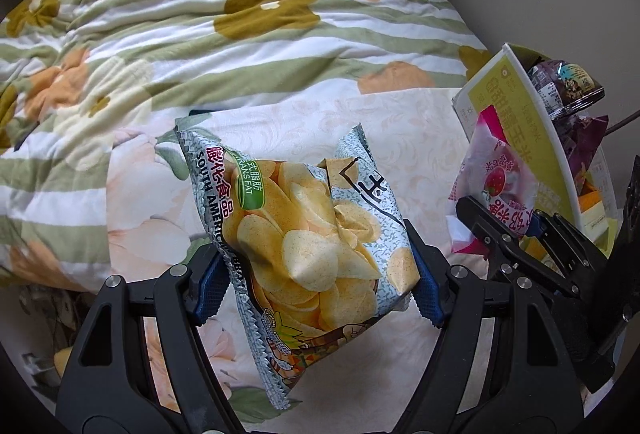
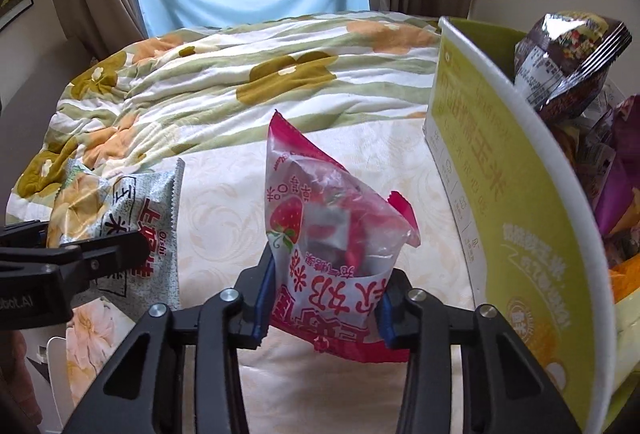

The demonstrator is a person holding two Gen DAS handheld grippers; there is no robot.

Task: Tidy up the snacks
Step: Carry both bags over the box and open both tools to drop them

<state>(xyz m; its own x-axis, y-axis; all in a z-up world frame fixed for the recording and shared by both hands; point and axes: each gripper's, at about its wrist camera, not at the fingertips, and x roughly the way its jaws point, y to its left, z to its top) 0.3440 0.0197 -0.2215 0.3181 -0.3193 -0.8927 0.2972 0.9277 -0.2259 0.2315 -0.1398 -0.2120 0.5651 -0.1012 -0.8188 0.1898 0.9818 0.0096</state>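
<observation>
- Here, a bag of potato chips (image 1: 304, 234) is clamped between the blue pads of the left gripper (image 1: 320, 274) and is held clear of the bed sheet (image 1: 400, 121).
- On that silver, patterned bag the words "SOUTH AMERIC…" can be read along one edge, and "TRANS FAT" is printed on a green tab beside Chinese characters; yellow chips are pictured across the front.
- In the right wrist view the same bag is seen at the left edge, where the small word "Oishi" can be made out next to red Chinese characters.
- A pink and clear snack packet (image 2: 320, 234) is gripped by the right gripper (image 2: 324, 302), whose jaws are closed tightly on its lower part.
- A strawberry is pictured on this packet, and large red Chinese characters are printed upside down across its lower half; they are not read with confidence.
- A yellow-green cardboard box (image 2: 512, 201) stands just to the right of the packet, with Chinese lettering on its outer wall.
- Inside the box a dark purple snack bag (image 2: 568, 65) lies on top of other wrappers, its white label too small to be read.
- A flowered quilt (image 1: 200, 33) is bunched behind both bags.
</observation>
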